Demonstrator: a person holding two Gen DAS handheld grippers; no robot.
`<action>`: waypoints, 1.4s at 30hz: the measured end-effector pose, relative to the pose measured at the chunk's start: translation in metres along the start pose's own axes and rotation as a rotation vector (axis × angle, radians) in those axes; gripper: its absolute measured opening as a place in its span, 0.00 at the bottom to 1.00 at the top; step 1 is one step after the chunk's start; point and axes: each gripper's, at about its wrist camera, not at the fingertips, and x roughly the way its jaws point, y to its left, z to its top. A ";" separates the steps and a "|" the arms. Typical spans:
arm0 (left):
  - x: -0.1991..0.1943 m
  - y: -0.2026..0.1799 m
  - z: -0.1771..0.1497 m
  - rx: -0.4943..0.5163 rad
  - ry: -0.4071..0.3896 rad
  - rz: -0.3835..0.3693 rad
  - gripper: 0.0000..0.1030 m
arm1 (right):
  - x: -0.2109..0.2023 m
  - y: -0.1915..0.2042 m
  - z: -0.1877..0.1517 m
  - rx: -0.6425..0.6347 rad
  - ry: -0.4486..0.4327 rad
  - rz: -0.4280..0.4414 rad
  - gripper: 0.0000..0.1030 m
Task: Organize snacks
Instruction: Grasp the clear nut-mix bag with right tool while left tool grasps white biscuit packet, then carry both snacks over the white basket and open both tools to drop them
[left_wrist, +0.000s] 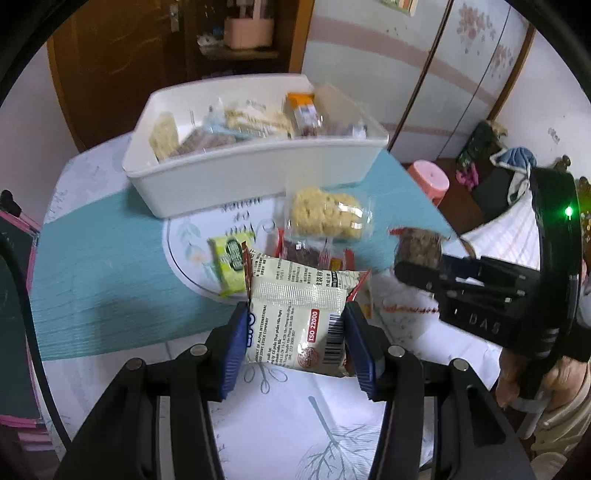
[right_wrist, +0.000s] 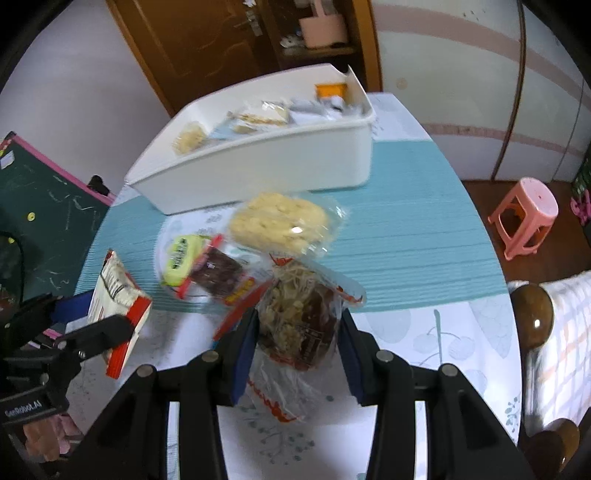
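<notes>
Snacks are split between the white bin (left_wrist: 255, 173) in the upper middle of the left wrist view, already part filled, and a loose heap on the bench (left_wrist: 96, 266) just below it: a clear pack of pale crackers (left_wrist: 325, 216), a green packet (left_wrist: 231, 264) and a red-edged pack of dark pieces (left_wrist: 306, 254). At lower centre the left gripper (left_wrist: 297, 328) has its jaws clamped on a cream packet (left_wrist: 299, 310), long axis running up the frame toward the bin, printed back facing the camera. In the right wrist view the bin (right_wrist: 258, 162) sits upper centre, and the right gripper (right_wrist: 297, 343) at lower centre has its jaws clamped on a clear bag of brown and pale strips (right_wrist: 299, 317), long axis also pointing up-frame; the cream packet (right_wrist: 114, 295) shows at lower left. Both picks look done, so the carry to the bin seems in hand. Next, each gripper would need to lift clear over the bin's near wall before the jaws part.
</notes>
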 end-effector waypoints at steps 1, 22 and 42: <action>-0.006 -0.001 0.004 -0.001 -0.017 -0.001 0.48 | -0.004 0.004 0.001 -0.008 -0.008 0.004 0.41; -0.121 -0.006 0.130 0.017 -0.359 0.187 0.48 | -0.120 0.051 0.112 -0.142 -0.330 0.003 0.41; -0.067 0.033 0.227 -0.096 -0.413 0.258 0.49 | -0.097 0.061 0.234 -0.147 -0.437 -0.100 0.42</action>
